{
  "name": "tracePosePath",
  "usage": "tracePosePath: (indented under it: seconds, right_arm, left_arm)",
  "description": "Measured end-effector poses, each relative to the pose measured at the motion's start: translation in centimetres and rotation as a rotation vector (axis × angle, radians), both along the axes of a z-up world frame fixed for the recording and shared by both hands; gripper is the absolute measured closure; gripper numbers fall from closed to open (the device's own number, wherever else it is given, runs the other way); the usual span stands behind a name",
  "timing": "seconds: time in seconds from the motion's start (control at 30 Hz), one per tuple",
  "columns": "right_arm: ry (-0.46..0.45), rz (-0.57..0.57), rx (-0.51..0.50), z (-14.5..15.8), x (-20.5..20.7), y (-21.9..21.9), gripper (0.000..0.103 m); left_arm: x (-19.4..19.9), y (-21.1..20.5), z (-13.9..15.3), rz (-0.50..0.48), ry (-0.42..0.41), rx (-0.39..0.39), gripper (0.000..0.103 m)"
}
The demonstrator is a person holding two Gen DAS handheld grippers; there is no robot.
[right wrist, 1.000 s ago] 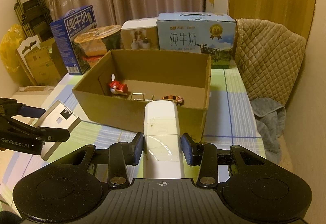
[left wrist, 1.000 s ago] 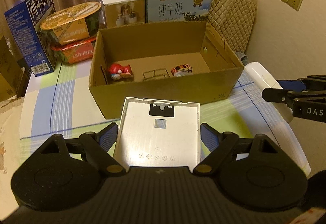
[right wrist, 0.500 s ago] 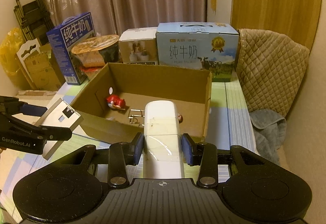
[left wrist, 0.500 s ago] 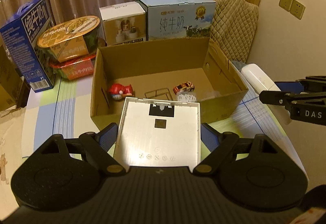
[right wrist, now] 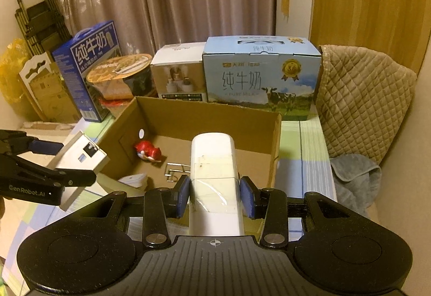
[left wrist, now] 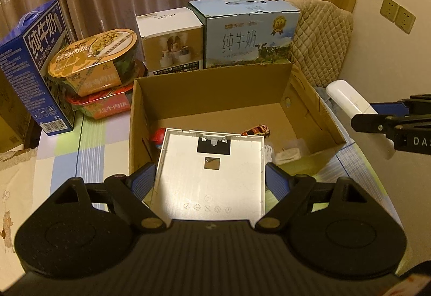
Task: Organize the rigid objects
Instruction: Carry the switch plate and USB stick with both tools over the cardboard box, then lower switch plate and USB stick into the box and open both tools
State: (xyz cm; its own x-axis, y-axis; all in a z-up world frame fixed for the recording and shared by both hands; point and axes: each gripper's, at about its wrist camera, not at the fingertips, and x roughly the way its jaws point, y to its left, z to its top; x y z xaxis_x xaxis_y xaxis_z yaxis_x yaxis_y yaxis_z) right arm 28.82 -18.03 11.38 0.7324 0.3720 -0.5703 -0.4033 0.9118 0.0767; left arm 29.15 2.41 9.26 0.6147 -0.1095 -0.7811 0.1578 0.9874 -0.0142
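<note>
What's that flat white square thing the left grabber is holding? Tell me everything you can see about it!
The flat white square panel looks like hard plastic: a shallow tray shape with a raised rim around its edges. Inside are a black patch with a small clip near the far edge, a small square hole below it, and a row of little round symbols near the gripper. The left gripper is shut on its two sides, holding it tilted in the air over the near edge of the cardboard box.

A flat white square panel (left wrist: 210, 174) and a white oblong device (right wrist: 214, 183) are held over the open cardboard box (left wrist: 215, 96).
</note>
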Motion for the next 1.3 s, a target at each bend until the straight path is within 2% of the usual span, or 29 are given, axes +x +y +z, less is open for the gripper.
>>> tracePosePath:
  seconds: [0.13, 0.27, 0.63, 1.3]
  right_arm:
    - [0.023, -0.006, -0.001, 0.2, 1.8, 0.3, 0.066]
    - [0.031, -0.007, -0.014, 0.2, 3.3, 1.0, 0.066]
    - [0.068, -0.048, 0.057, -1.0, 6.9, 1.2, 0.066]
    - [0.101, -0.072, 0.054, -4.2, 10.0, 1.7, 0.066]
  left_arm:
    - [1.7, 0.6, -0.2, 0.018, 0.008, -0.015, 0.019]
    - [3.3, 0.7, -0.6, 0.02, 0.012, 0.005, 0.019]
    - [6.6, 1.5, -1.7, 0.051, 0.02, 0.0, 0.019]
    - [9.6, 2.4, -5.6, 0.075, 0.042, -0.01, 0.019]
